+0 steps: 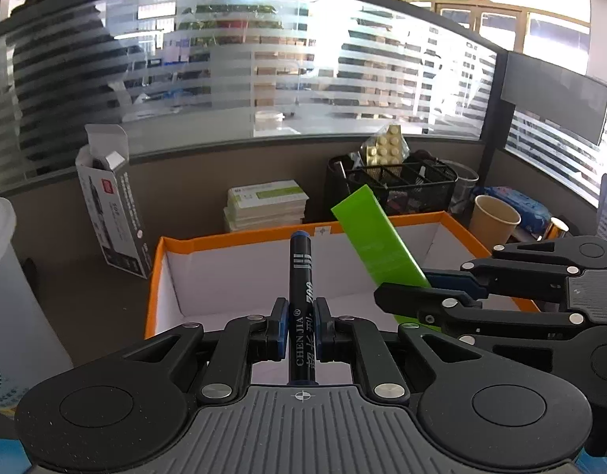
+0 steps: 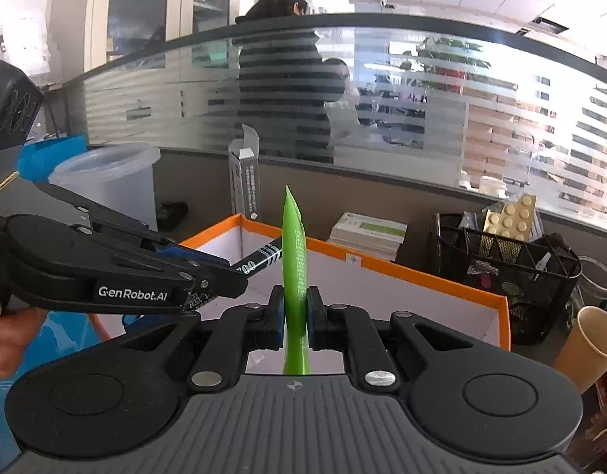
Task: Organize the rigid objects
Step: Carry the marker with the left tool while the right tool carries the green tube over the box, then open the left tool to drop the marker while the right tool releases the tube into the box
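While both tools hung over the orange-rimmed box [image 1: 240, 239], each carried something light and stiff. The left gripper [image 1: 299, 330] was pinched nearly closed on a black marker pen [image 1: 301, 276], held low on its slick round barrel, so it could twist. The right gripper [image 2: 295, 316] was clamped fully on a thin green tube [image 2: 294, 252] near its flat crimped end, its plastic likely yielding slightly.

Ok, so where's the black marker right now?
The black marker is clamped in the left gripper, pointing over the orange-rimmed box, just left of the green card held by the right gripper.
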{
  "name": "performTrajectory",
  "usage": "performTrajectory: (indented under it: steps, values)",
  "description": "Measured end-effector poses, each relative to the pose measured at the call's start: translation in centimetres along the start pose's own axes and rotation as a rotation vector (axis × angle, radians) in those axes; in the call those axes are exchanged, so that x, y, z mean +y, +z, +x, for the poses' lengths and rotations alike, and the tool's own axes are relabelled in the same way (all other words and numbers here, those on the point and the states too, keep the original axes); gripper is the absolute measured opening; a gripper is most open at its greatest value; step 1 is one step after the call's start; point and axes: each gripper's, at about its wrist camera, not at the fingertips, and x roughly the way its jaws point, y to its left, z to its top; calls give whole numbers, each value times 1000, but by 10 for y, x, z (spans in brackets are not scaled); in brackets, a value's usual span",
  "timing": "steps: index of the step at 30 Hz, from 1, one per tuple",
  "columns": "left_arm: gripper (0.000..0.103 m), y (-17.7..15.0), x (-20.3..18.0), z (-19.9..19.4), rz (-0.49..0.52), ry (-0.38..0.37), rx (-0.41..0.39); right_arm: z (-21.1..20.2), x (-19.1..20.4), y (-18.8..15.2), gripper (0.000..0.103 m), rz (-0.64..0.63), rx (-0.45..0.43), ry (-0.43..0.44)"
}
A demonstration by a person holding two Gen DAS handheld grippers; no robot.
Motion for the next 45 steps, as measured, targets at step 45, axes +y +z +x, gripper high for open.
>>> performTrajectory:
  steps: [45]
  values:
    - [11, -25, -17, 46, 15, -25, 142, 35, -7, -24, 11, -11, 257, -87]
